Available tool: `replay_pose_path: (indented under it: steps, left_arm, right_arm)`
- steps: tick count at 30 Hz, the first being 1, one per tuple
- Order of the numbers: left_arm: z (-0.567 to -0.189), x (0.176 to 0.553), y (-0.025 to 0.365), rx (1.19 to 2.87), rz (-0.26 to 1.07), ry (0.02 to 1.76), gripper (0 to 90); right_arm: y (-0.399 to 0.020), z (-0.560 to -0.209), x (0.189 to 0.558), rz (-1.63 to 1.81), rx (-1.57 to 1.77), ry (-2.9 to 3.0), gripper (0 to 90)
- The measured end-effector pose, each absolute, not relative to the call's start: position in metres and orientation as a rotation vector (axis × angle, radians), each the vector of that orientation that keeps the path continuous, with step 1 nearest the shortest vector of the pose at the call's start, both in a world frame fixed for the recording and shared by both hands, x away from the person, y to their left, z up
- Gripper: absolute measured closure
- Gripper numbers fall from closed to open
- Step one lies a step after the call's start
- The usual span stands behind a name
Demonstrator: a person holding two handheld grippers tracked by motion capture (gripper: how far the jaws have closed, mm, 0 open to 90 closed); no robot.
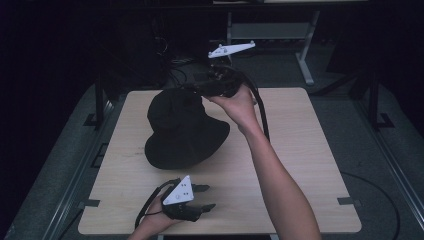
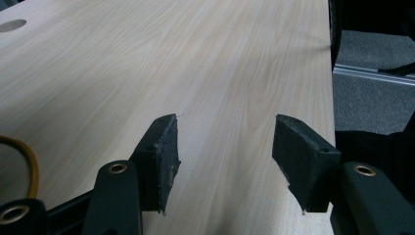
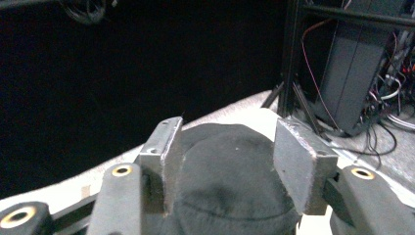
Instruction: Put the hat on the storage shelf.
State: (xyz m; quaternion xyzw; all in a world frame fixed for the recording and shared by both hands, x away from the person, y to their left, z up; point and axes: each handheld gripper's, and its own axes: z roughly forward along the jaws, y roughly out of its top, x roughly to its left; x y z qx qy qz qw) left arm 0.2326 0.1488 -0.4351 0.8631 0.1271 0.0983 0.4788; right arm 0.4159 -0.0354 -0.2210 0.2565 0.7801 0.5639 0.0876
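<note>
A black brimmed hat (image 1: 180, 131) lies on the pale wooden table (image 1: 300, 150), left of its middle. My right gripper (image 1: 194, 90) hovers over the far side of the hat's crown, held in a hand that reaches in from the right. In the right gripper view its jaws (image 3: 227, 147) stand open, with the rounded crown (image 3: 225, 196) showing between and below them and the pads apart from it. My left gripper (image 1: 208, 197) rests near the table's front edge, pointing right. It is open (image 2: 225, 152) with bare wood (image 2: 195, 58) between its pads.
Dark floor surrounds the table, with black frame posts (image 1: 99, 100) at the left and a white desk leg (image 1: 305, 65) at the back. Cables and equipment (image 3: 352, 73) stand beyond the far edge. The table's right half is bare wood.
</note>
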Motion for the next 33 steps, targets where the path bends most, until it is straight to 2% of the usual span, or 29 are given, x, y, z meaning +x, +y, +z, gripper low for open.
replay_pose_path:
  steps: [17, 33]
  left_arm:
    - [-0.437, 0.234, 0.150, 2.097, 0.227, 0.333, 38.1]
    - [-0.439, 0.233, 0.147, 2.108, 0.222, 0.332, 36.6]
  right_arm:
    - [-0.087, -0.235, 0.393, 1.718, 0.791, 2.280, 34.4]
    - [-0.130, -0.254, 0.378, 1.694, 0.875, 2.246, 31.5]
